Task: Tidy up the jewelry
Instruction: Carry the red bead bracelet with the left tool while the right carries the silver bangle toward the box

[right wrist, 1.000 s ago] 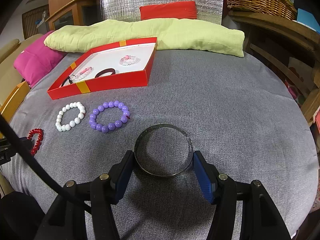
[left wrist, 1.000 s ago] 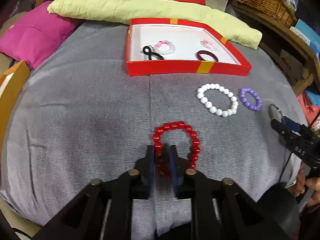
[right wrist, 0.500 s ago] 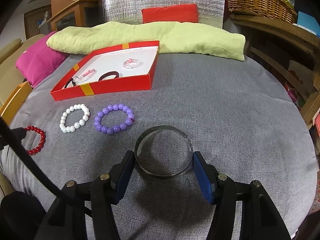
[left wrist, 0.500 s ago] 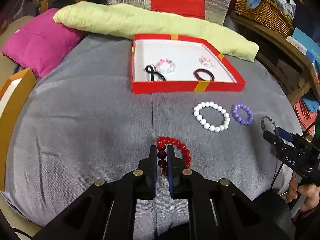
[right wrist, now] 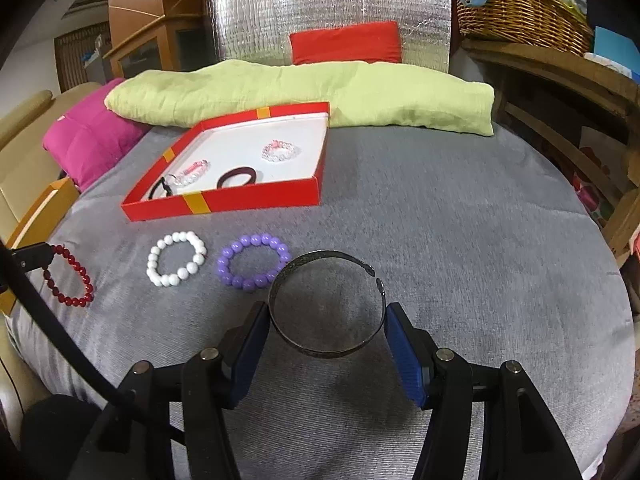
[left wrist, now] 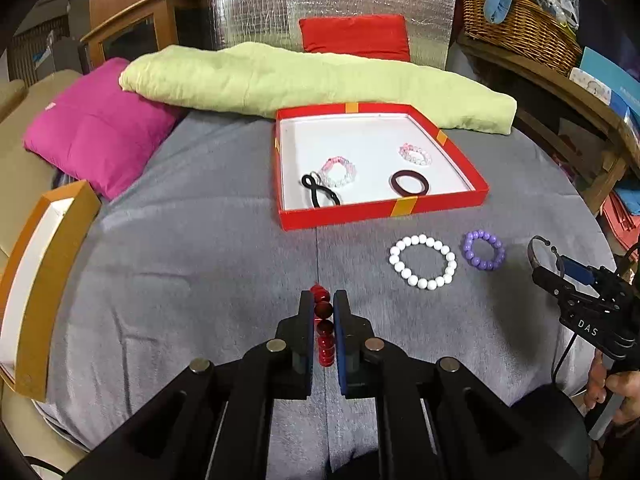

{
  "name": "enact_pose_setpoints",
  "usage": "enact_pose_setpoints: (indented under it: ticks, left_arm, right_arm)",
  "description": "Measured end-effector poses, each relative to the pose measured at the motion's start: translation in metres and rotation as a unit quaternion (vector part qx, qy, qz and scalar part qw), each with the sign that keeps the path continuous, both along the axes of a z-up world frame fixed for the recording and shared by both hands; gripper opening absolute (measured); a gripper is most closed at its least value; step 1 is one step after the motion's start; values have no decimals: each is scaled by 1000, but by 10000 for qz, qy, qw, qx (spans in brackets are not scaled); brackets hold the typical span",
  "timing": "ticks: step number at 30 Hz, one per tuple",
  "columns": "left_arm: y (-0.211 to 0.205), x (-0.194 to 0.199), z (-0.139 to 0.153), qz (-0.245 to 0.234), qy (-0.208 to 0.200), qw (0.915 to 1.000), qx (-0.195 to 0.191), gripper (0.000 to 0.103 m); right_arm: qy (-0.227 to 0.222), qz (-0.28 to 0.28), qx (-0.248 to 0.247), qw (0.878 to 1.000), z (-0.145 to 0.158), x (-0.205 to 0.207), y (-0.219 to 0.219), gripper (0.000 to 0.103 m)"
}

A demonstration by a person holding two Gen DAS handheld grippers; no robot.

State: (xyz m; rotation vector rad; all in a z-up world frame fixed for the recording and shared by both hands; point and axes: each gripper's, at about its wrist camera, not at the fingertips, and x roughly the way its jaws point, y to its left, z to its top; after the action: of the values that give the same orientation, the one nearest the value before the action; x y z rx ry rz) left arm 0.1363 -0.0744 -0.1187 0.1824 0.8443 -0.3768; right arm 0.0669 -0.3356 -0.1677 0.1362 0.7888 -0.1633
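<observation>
Red bead bracelet (left wrist: 323, 328) pinched in left claw (left wrist: 322, 300); metal bangle (right wrist: 326, 304) between right claw (right wrist: 325, 320) pads.

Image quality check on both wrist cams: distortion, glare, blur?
Left wrist: strong fisheye bowing, dark vignette corners, red bead bracelet sharp between the fingers. Right wrist: same bowing, specular glare on the foil panel, metal bangle in focus, slight softness at the edges.
</observation>
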Motion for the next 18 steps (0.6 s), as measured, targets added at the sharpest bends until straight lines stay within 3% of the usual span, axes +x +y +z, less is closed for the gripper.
enact_pose_setpoints:
  ticks: [18]
  left_arm:
    - [-6,13,16,-20,-111,9999,39,10]
  right_arm:
    - [-128,143,125,9997,14,9,9,62]
